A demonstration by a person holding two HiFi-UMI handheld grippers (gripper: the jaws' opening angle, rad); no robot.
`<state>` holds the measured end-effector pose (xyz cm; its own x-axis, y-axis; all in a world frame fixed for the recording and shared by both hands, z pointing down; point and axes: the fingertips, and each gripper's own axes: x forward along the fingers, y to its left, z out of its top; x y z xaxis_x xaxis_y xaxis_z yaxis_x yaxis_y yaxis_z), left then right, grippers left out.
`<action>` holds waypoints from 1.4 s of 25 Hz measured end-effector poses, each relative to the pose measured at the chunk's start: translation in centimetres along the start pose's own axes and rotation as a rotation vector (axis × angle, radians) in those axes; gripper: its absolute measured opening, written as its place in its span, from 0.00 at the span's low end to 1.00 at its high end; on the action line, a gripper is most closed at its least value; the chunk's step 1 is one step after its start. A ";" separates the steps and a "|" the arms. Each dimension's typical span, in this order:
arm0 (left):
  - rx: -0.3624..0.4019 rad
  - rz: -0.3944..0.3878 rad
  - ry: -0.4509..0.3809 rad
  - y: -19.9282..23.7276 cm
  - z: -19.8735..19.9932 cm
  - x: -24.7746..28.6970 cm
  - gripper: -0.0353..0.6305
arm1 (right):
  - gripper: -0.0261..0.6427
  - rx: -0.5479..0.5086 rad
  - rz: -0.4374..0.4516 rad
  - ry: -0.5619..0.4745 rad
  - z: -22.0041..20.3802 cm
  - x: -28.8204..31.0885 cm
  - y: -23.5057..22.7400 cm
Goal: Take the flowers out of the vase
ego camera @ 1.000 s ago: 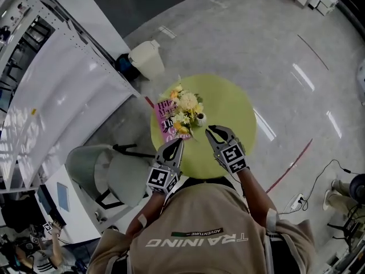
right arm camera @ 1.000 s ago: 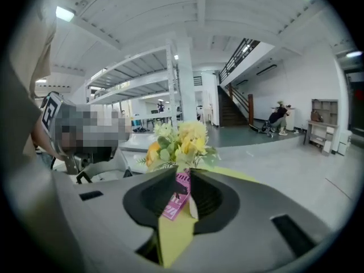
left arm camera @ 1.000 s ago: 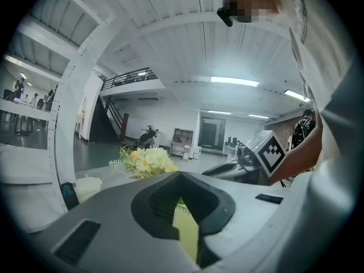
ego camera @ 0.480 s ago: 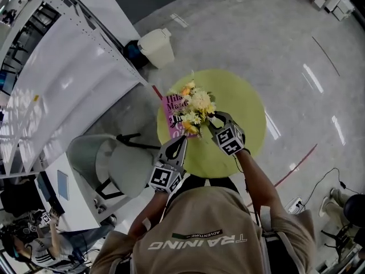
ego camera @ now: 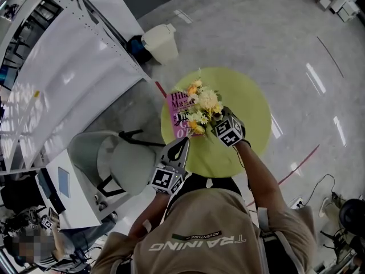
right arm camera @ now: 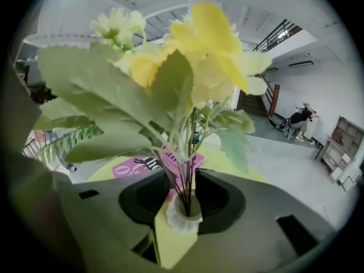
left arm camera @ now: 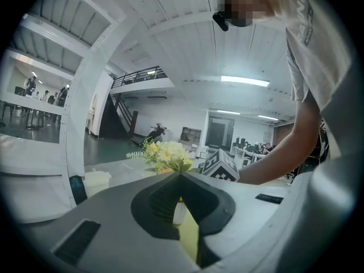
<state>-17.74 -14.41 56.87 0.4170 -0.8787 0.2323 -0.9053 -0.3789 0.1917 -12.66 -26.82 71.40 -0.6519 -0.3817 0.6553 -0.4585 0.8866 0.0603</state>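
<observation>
Since the yellow-and-white flower bunch point(right arm camera: 187, 50) in the white ribbed vase point(right arm camera: 183, 218) on the round lime table point(ego camera: 251, 101) looks light and floppy, we reckon on pinching its thin stems point(right arm camera: 183, 152) low, right gripper point(right arm camera: 182, 178) open astride them, left gripper point(left arm camera: 181, 178) closed, empty.

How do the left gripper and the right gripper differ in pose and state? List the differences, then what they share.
The right gripper is among the flowers, the left gripper short of them at the table edge. The right gripper's jaws stand apart around the stems above the vase; the left gripper's meet at the tips, empty. Both point toward the flowers and carry marker cubes.
</observation>
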 end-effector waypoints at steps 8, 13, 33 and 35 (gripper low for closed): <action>0.003 -0.009 -0.002 0.2 0.0 -0.1 0.06 | 0.12 -0.010 -0.024 -0.070 2.0 -0.6 -0.4; 0.004 -0.017 -0.004 -0.1 -0.1 -0.3 0.06 | 0.09 0.079 -0.040 -0.179 4.5 -2.2 -1.2; 0.015 -0.074 -0.071 -2.1 1.0 -0.6 0.06 | 0.09 0.168 -0.183 -0.329 10.3 -14.6 -5.0; 0.011 -0.090 -0.075 -2.7 1.0 -0.4 0.06 | 0.09 0.185 -0.189 -0.316 9.1 -15.7 -5.1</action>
<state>-15.56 -13.35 55.28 0.4898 -0.8600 0.1429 -0.8655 -0.4600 0.1983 -5.62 -27.71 53.98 -0.6861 -0.6202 0.3803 -0.6700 0.7423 0.0017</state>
